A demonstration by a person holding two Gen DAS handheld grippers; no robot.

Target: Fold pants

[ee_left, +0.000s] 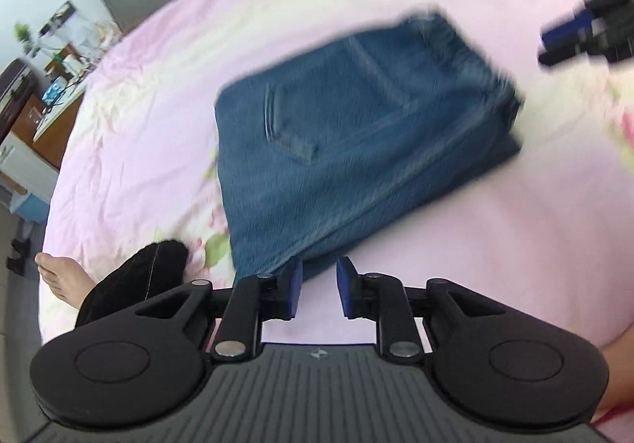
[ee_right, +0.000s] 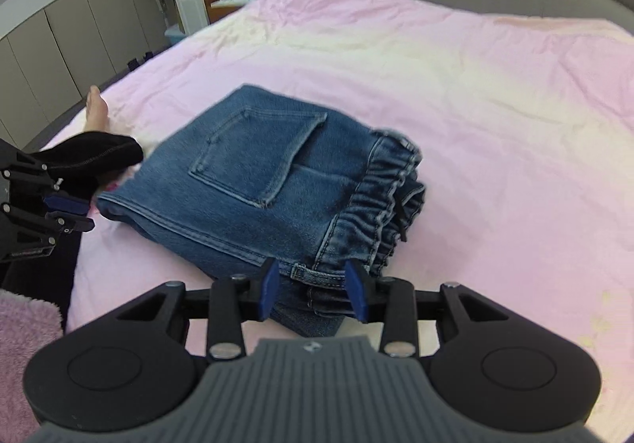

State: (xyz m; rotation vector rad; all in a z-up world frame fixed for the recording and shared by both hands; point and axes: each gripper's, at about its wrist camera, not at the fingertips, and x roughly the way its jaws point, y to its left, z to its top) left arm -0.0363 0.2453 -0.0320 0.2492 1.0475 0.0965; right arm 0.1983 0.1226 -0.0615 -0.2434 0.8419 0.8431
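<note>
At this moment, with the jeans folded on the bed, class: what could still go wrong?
1. The right gripper stands open around a corner of the jeans; pulling back carelessly could drag the fold apart.
2. The elastic waistband bulges loosely, so the stack may spring open.

Left wrist view low behind its fingers, facing far-right over the bed (ee_left: 455, 229), right wrist view close, facing far-left, both sharing folded pants (ee_left: 356, 134).
</note>
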